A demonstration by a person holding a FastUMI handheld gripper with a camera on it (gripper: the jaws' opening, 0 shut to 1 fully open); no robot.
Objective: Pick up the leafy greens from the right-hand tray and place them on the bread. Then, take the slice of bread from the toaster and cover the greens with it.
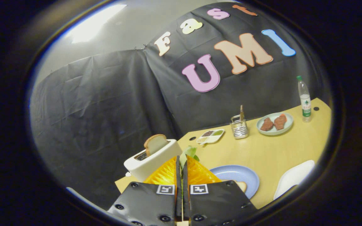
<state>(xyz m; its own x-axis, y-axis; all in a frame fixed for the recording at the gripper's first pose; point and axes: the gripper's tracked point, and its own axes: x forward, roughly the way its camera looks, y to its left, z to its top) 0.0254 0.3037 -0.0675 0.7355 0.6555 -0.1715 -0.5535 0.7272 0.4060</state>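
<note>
We see our gripper (182, 163) held tilted above the wooden table (272, 153), its two fingers pressed nearly together with the leafy greens (189, 153) pinched between them, the leaves poking out past the tips. Just beyond the fingers on one side stands the white toaster (151, 161) with a slice of bread (155, 143) sticking up from its slot. On the other side lies a blue plate (242, 175) with a piece of bread (241, 185) showing at its near edge. A white tray (294, 182) sits further along. Farther back we see a small divided dish (211, 136), a wire holder (239, 127), a plate of meat (274, 123) and a water bottle (304, 99); its label is too small to read.
</note>
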